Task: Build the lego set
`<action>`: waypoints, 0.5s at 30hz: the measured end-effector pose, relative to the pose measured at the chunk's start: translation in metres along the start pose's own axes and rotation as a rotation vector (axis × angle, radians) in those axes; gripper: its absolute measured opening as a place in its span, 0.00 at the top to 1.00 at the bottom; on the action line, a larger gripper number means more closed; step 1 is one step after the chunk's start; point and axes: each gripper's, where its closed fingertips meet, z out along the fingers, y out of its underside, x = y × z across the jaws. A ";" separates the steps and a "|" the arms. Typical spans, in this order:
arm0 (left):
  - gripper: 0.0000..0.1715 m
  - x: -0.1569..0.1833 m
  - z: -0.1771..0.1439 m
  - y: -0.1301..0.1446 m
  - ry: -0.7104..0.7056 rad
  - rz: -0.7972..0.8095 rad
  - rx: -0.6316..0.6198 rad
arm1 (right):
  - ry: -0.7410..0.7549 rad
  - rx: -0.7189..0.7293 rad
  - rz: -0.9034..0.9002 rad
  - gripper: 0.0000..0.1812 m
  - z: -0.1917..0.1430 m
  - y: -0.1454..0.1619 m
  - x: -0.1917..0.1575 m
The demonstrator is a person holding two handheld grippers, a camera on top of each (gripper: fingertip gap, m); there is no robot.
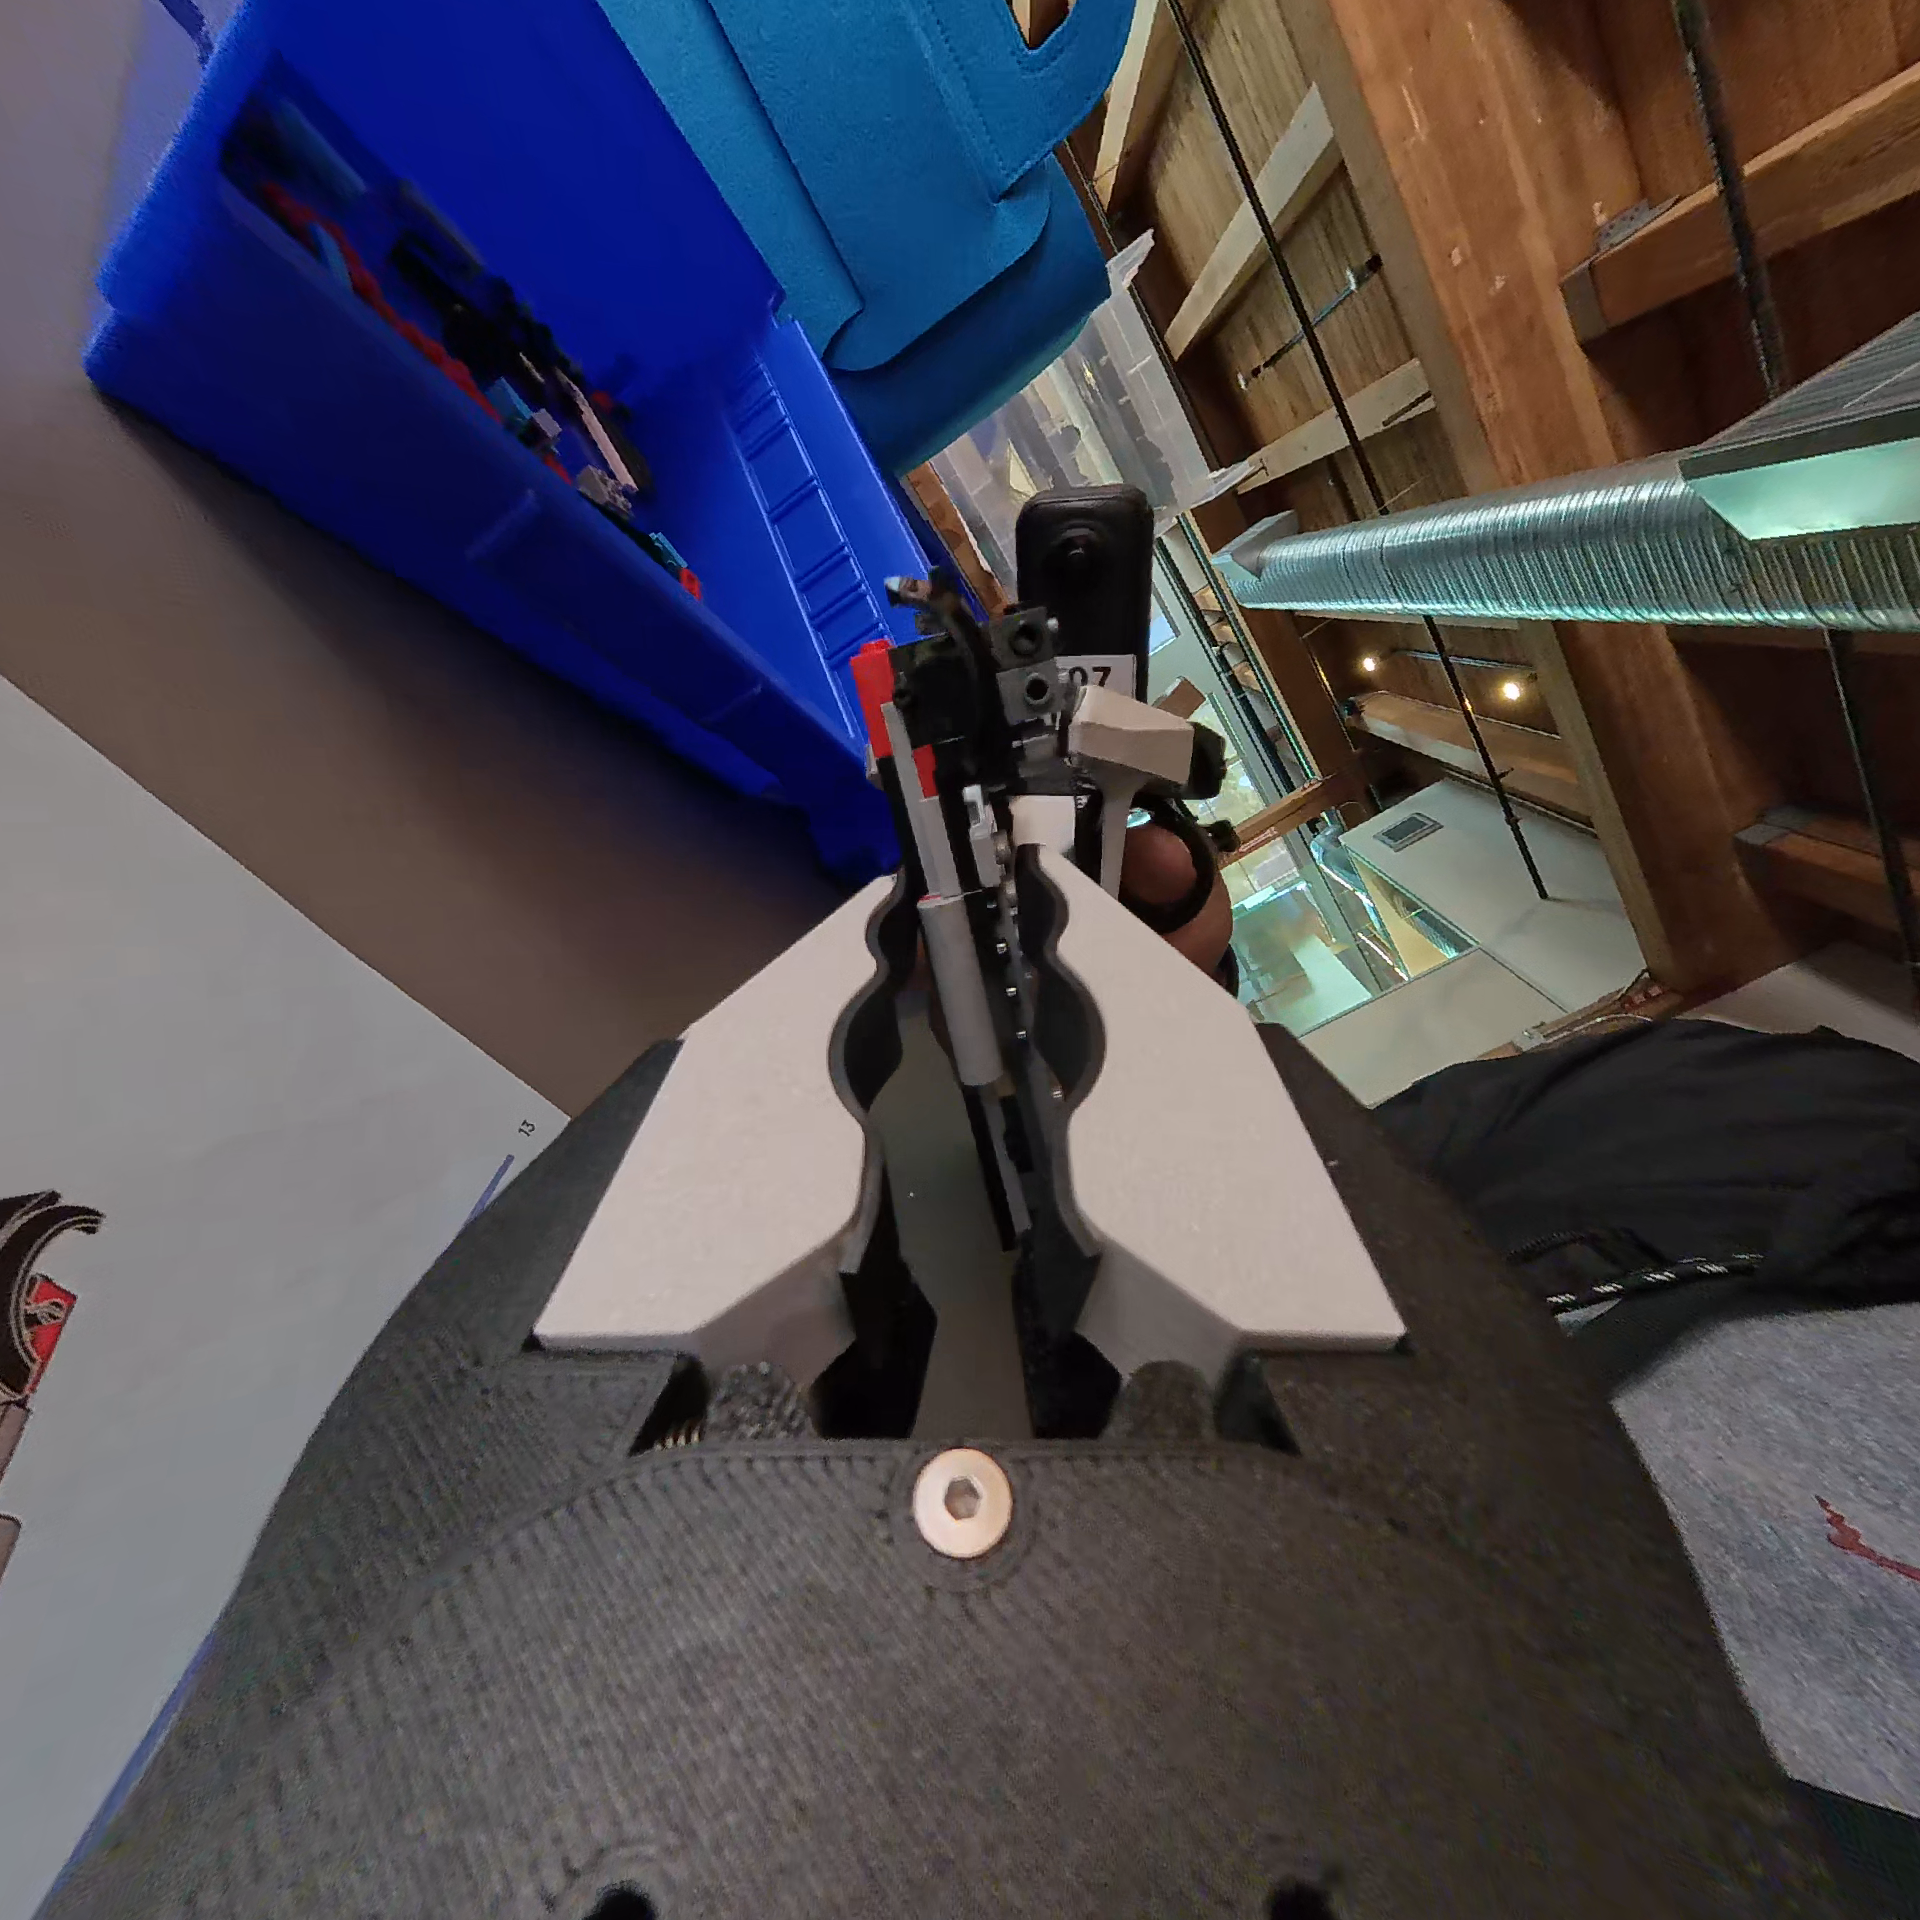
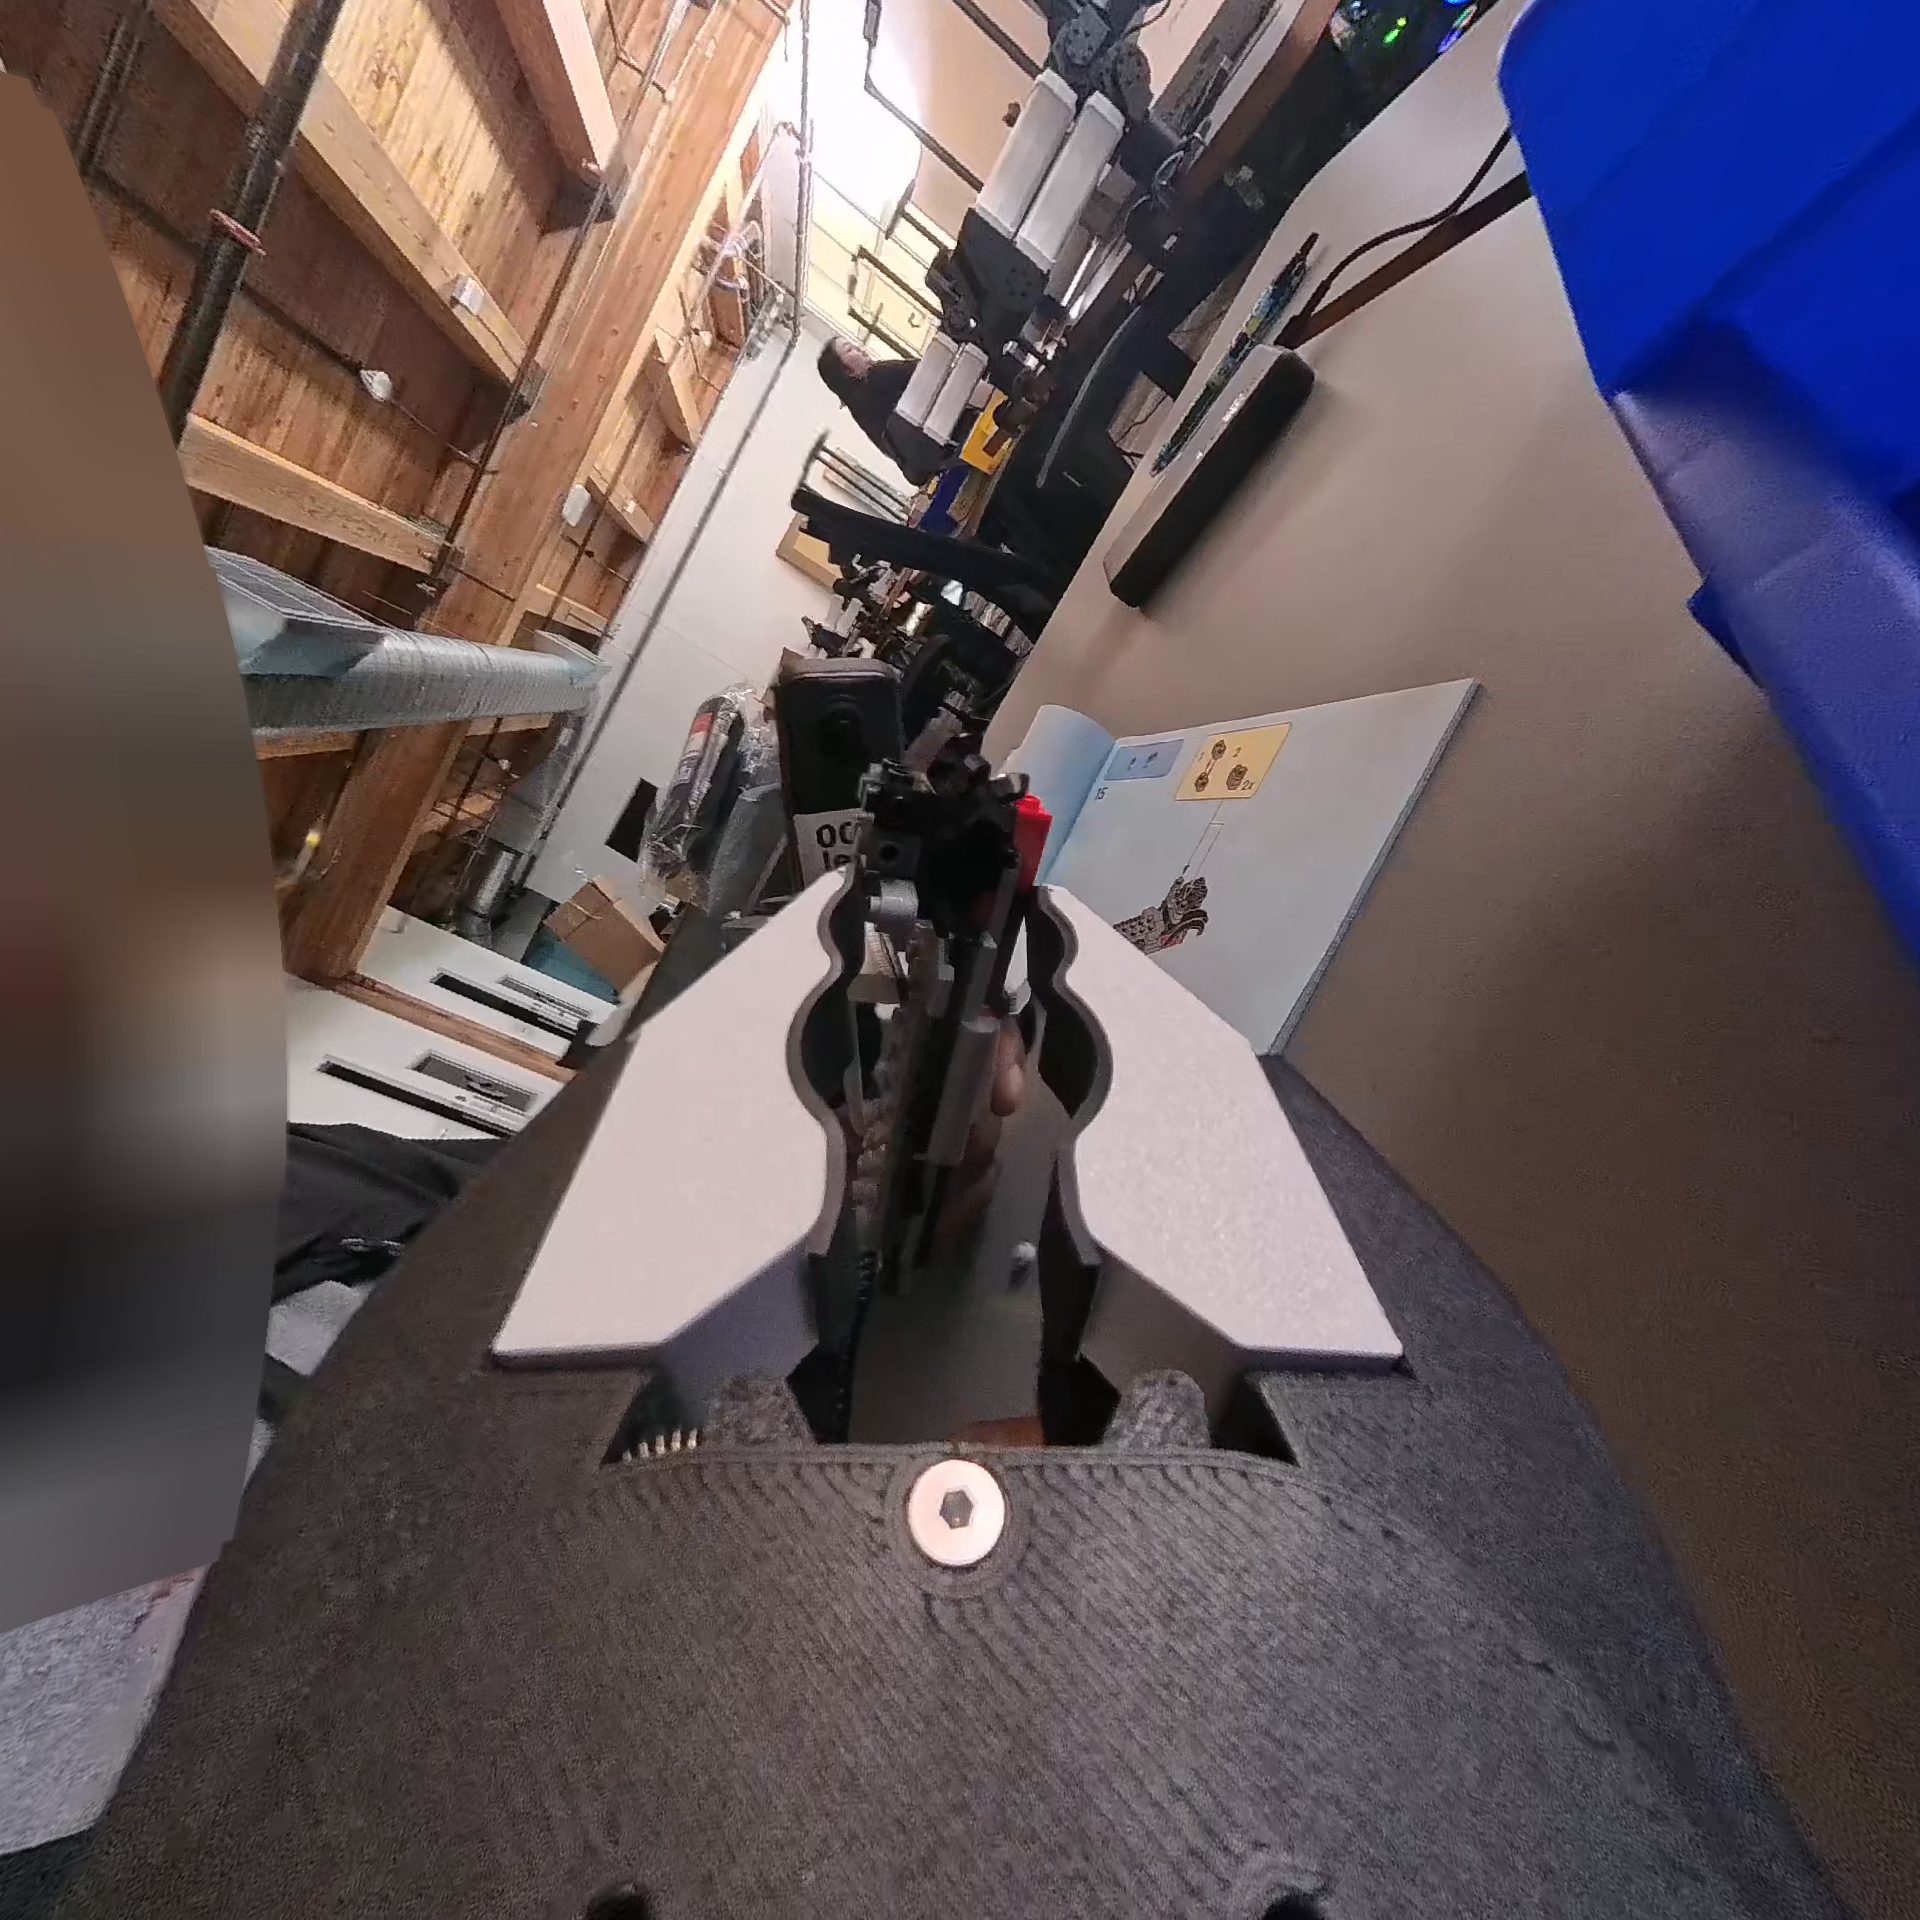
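Note:
A long, narrow lego assembly (image 1: 961, 821) of black, grey and red parts runs lengthwise between my left gripper's (image 1: 966, 883) grey fingers, which are shut on it in the air. A grey finger of the other gripper (image 1: 1132, 743) touches its far end, with a hand behind it. In the right wrist view the same assembly (image 2: 940, 831) lies between my right gripper's (image 2: 940, 904) fingers, which are shut on it. Its lower part is hidden between the fingers in both views.
A blue bin (image 1: 416, 436) with loose lego pieces stands on the table, and it also shows in the right wrist view (image 2: 1766, 312). An open instruction booklet (image 2: 1278, 831) lies on the table (image 2: 1558, 987). A black camera (image 1: 1086, 561) stands beyond the assembly. A black jacket (image 1: 1662, 1143) lies nearby.

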 end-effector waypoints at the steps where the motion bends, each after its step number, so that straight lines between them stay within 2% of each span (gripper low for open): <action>1: 0.88 0.000 0.000 0.000 0.001 -0.002 -0.002 | 0.006 -0.002 -0.009 0.82 0.000 0.000 0.000; 4: 0.88 -0.001 -0.001 0.000 0.003 -0.017 -0.001 | 0.029 -0.004 -0.026 0.83 0.001 0.000 0.001; 8: 0.89 -0.004 -0.003 -0.004 0.042 -0.138 0.037 | 0.048 -0.001 -0.052 0.82 0.004 -0.001 0.003; 9: 0.89 -0.006 -0.004 -0.004 0.046 -0.165 0.048 | 0.050 0.002 -0.062 0.81 0.004 -0.001 0.003; 10: 0.89 -0.008 -0.005 -0.006 0.051 -0.187 0.061 | 0.048 0.007 -0.078 0.76 0.004 -0.002 0.001; 12: 0.89 -0.008 -0.007 -0.009 0.077 -0.225 0.082 | 0.066 0.018 -0.146 0.69 0.001 -0.005 -0.001; 15: 0.89 -0.005 -0.008 -0.011 0.114 -0.244 0.083 | 0.110 0.041 -0.336 0.67 -0.004 -0.012 -0.010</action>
